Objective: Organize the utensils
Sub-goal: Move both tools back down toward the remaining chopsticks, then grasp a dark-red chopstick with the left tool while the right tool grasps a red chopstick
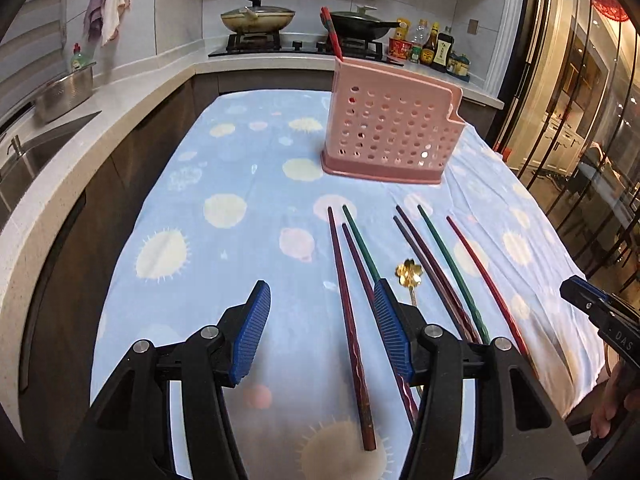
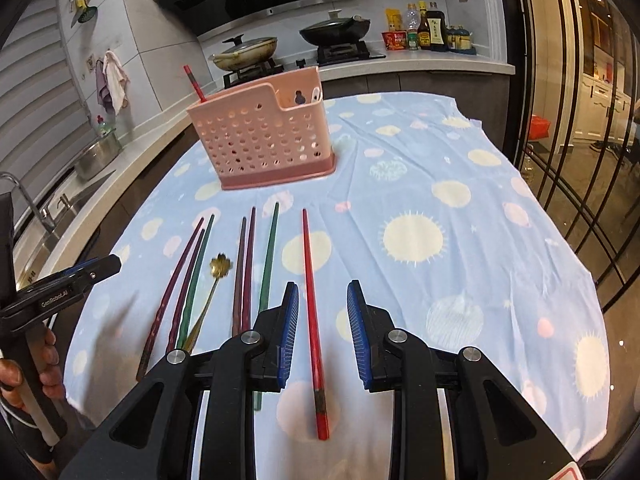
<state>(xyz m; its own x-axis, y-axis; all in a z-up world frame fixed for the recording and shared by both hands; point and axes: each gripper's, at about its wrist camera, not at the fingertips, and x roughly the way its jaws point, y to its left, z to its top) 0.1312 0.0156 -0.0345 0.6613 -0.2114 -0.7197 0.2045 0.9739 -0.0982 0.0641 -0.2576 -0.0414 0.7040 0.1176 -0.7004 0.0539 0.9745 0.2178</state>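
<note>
— Nearest on the left side: left gripper [image 1: 320,332], ribbed blue pads [image 1: 252,336] on black plastic arms, spread wide, gripping nothing. Hovering over a dark red chopstick [image 1: 350,320] with a wavy, twisted handle end, lying lengthwise between the fingers.

— And on the right: right gripper [image 2: 322,332], same blue ribbed pads, also parted wide and empty. Bright red chopstick [image 2: 314,320] straight on the cloth between its fingers, not pinched.

— Beside those?

— Fanned out on the cloth: more slim chopsticks, maroon, purple and green [image 2: 268,264], close together, some touching at the handle ends. Among them a gold spoon [image 2: 212,284] with a flower-shaped bowl. Crowding the left gripper's right finger, partly hidden under it.

— Underneath?

— Light blue tablecloth [image 2: 480,240], soft and slightly wrinkled, printed with pale yellow and pink spiky rounds.

— Farther off?

— Pink plastic utensil holder [image 2: 260,144], upright on a darker pink base, walls perforated with round holes, well apart from the chopsticks. One red chopstick [image 2: 194,84] already standing in its far-left end, leaning.

— Beyond that?

— White counter with gas hob, a lidded pan [image 1: 258,16], a black wok [image 1: 360,22], sauce bottles [image 1: 436,48]; steel sink [image 1: 24,156] to the left.
</note>
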